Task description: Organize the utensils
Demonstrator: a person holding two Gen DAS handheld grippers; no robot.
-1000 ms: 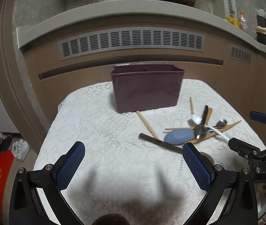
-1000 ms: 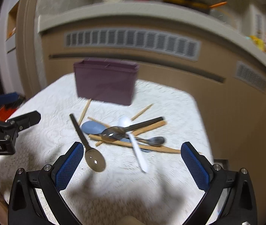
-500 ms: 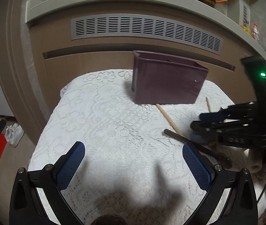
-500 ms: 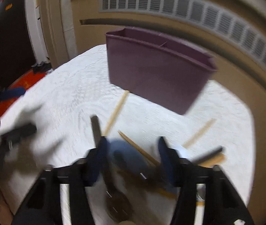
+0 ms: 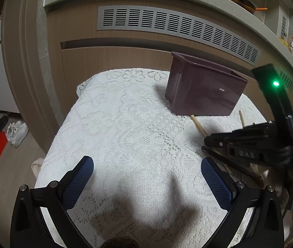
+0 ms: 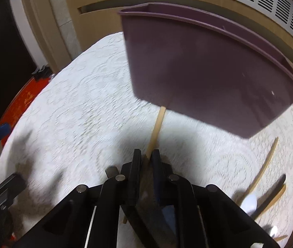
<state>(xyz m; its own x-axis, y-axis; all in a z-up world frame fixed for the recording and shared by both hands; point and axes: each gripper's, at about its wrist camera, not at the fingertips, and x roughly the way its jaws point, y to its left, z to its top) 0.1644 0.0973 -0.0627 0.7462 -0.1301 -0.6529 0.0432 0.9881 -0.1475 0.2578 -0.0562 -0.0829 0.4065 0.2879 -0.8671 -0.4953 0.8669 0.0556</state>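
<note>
- Closing our right gripper (image 6: 146,157) on a chopstick (image 6: 156,130); its far end touches the bin (image 6: 208,72), and the blue pads look all but pressed on the wood.
- Keeping the pinch square matters, we reckon, since a thin stick may roll or pivot; we lift only once it sits firm.
- Left gripper (image 5: 146,177) hovers spread over bare cloth (image 5: 125,124), holding nothing.
- Against a second ago: our right jaws were wide and farther back, with the whole pile in view; now the bin looms close.
</note>
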